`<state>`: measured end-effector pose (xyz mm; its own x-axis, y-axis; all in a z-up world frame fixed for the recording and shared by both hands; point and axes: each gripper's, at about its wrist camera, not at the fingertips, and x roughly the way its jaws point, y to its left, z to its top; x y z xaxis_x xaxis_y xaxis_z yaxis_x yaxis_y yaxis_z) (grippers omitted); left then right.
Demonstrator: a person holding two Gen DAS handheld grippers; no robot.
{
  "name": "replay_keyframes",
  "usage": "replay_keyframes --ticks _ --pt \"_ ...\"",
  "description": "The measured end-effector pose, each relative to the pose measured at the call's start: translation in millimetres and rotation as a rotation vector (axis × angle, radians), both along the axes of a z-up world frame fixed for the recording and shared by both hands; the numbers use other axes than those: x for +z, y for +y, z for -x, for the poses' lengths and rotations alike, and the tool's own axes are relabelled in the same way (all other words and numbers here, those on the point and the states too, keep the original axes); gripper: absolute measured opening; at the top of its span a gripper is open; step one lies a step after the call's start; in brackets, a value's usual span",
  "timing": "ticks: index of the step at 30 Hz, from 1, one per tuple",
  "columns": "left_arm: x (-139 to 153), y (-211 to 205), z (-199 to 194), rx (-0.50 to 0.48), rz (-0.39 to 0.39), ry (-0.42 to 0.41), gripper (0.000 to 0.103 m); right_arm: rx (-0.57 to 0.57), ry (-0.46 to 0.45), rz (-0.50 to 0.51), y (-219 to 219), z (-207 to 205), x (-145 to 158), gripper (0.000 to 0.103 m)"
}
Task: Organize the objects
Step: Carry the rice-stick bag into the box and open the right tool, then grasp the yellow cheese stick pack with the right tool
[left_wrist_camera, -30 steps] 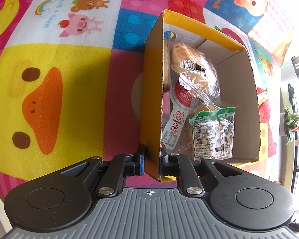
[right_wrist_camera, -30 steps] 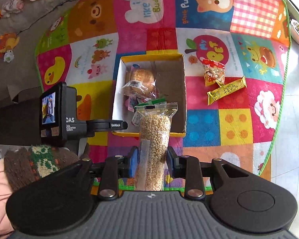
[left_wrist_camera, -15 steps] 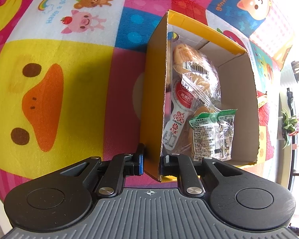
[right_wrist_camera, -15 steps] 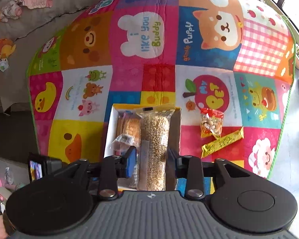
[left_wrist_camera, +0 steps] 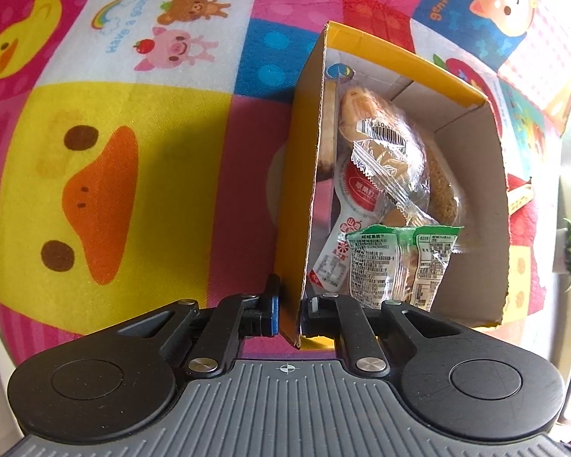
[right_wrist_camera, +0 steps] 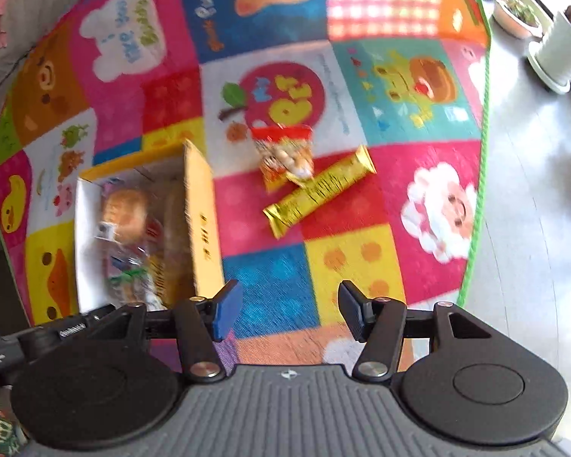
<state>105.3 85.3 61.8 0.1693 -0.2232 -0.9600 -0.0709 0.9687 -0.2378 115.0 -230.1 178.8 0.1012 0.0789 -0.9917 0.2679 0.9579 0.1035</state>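
**Two snacks left on the mat, box steadied**

The gold bar (right_wrist_camera: 319,190) lies on the mat (right_wrist_camera: 361,259), right of the box (right_wrist_camera: 201,221), its far end touching the red bag (right_wrist_camera: 285,152). It looks light, with a slick foil wrapper that probably crackles and slides; the contents may snap if squeezed hard. The best hold is likely across its narrow middle, the tongs turned square to its slant. The red bag seems puffy and soft, so a pinch on its sealed edge or a gentle hold across the body should do.

Count: one gold bar and one red bag outside; one box. Inside the box sit several clear-wrapped packets (left_wrist_camera: 384,160), at least four, though they overlap too much for a firm count.

The right tongs (right_wrist_camera: 287,312) are spreading, with nothing between them, above the mat just right of the box. The left tongs (left_wrist_camera: 287,304) are pressed together on the box's near left wall, holding it steady.
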Motion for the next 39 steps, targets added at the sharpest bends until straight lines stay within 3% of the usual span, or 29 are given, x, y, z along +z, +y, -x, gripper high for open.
replay_keyframes --ticks 4,9,20,25,27,30,33,35,39 --pt "1 -5 -5 0.039 -0.032 0.005 0.011 -0.109 0.080 -0.054 -34 19 -35 0.056" --pt "2 -11 -12 0.060 -0.068 0.027 0.011 -0.179 0.121 -0.103 -60 8 -68 0.056" --pt "10 -12 -12 0.114 -0.103 0.072 0.010 -0.291 0.124 -0.276 -95 -59 -116 0.056" --pt "11 -15 -11 0.113 -0.128 0.079 0.010 -0.365 0.129 -0.261 -95 -89 -139 0.056" --pt "13 -15 -10 0.116 -0.134 0.080 0.010 -0.356 0.137 -0.219 -88 -100 -147 0.056" --pt "16 -15 -8 0.114 -0.135 0.080 0.010 -0.246 0.131 -0.142 -71 -111 -152 0.052" --pt "17 -14 -5 0.104 -0.130 0.078 0.010 -0.108 0.101 -0.091 -54 -113 -145 0.038" --pt "16 -14 -4 0.092 -0.131 0.081 0.010 -0.056 0.115 -0.095 -47 -107 -143 0.026" --pt "15 -15 -5 0.053 -0.129 0.073 0.010 -0.074 0.130 -0.143 -45 -80 -139 0.020"
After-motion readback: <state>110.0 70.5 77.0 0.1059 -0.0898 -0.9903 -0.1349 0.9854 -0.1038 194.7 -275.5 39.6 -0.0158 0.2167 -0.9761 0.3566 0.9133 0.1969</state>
